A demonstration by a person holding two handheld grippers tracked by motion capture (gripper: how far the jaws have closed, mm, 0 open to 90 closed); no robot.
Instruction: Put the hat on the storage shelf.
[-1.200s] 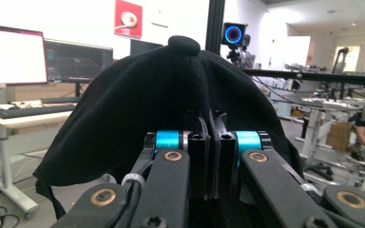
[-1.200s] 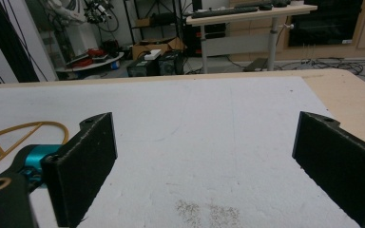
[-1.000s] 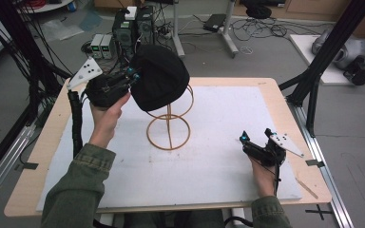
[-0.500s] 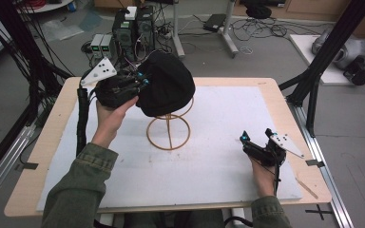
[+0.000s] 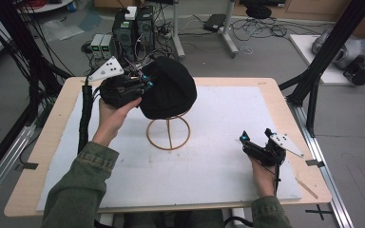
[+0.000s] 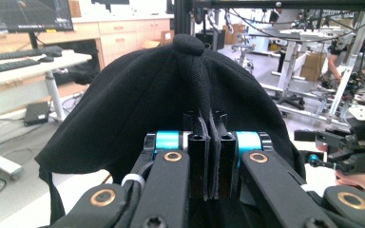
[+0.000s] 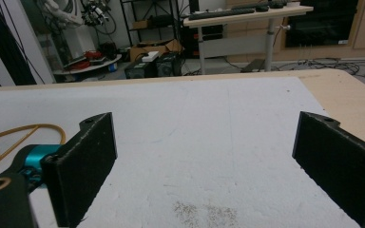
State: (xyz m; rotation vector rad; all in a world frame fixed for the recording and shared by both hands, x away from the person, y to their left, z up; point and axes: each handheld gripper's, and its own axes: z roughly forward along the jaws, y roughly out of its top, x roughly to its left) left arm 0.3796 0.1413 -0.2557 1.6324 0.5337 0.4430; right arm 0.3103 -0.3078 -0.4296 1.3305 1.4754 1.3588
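A black cap [image 5: 168, 88] hangs above a gold wire stand [image 5: 168, 132] at the middle of the white mat. My left gripper [image 5: 145, 84] is shut on the cap's fabric at its left side. In the left gripper view the two jaws pinch a fold of the cap [image 6: 180, 95] between them, and the cap's top button points up. My right gripper [image 5: 256, 142] rests low at the mat's right front, open, with nothing between its fingers [image 7: 83, 161]. The stand's ring [image 7: 9, 140] shows at the left edge of the right gripper view.
The white mat [image 5: 218, 161] covers a wooden table [image 5: 285, 95]. Black frame posts [image 5: 313, 80] stand at the table's right and left sides. Computers and cables [image 5: 133, 28] lie on the floor behind the table.
My left gripper has carried the cap to the right and lower, over the wire stand. The right gripper has stayed in place.
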